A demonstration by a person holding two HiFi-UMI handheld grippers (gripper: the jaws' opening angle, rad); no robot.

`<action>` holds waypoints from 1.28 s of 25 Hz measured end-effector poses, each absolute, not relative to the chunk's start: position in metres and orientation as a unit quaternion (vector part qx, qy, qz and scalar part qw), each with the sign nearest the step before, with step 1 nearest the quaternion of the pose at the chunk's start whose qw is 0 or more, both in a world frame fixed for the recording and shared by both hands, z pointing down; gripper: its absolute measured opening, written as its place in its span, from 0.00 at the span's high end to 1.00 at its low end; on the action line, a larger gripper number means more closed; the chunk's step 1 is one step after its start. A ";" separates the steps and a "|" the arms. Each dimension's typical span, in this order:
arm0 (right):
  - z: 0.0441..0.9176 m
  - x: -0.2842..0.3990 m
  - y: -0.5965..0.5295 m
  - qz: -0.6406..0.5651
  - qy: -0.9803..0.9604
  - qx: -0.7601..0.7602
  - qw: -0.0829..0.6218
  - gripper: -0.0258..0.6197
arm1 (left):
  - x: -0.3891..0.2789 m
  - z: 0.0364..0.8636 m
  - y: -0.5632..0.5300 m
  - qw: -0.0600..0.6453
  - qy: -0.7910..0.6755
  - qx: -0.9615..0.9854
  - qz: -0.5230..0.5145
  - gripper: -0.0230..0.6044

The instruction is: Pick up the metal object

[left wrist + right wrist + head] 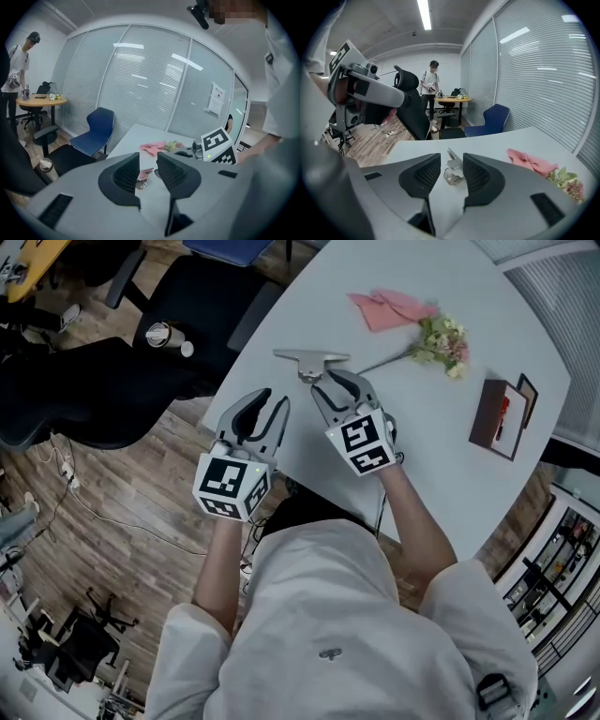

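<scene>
A flat metal object [309, 362] with a T-shaped head lies on the white table [441, 437], near its left edge. My right gripper [333, 382] is open just short of it, jaws pointing at it. In the right gripper view the metal object [452, 170] shows on the table in the gap of the right gripper [451, 161], touched by neither jaw. My left gripper [272, 399] is open and empty at the table's left edge, beside the right one. Through the gap of the left gripper [148, 161] a bit of the metal object [142, 178] is visible.
A pink cloth [389, 307], a small flower bunch [441, 338] and a brown folder [502, 413] lie further along the table. A black office chair [169, 296] with a cup [161, 334] stands left of the table. A blue chair [96, 129] and a person [430, 84] at a round table are beyond.
</scene>
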State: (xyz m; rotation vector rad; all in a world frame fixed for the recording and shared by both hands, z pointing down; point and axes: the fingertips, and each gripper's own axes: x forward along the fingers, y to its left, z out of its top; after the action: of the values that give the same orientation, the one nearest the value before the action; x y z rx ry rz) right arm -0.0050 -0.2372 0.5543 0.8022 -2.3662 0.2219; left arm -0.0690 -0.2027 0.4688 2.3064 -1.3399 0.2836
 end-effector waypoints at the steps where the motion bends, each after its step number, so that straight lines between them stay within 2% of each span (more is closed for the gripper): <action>1: 0.559 -0.006 -0.238 0.084 -0.896 0.301 0.315 0.72 | -0.068 0.471 -0.205 0.229 -0.486 0.837 0.104 0.79; 32: 0.630 -0.020 -0.258 -0.022 -0.888 0.226 0.399 0.72 | -0.069 0.492 -0.236 0.243 -0.490 0.828 0.124 0.79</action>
State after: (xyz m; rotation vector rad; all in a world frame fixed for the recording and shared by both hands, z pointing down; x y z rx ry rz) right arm -0.0195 -0.2575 0.6298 0.5719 -2.2484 -0.0552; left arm -0.0686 -0.2364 0.4922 2.2612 -1.3399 0.3391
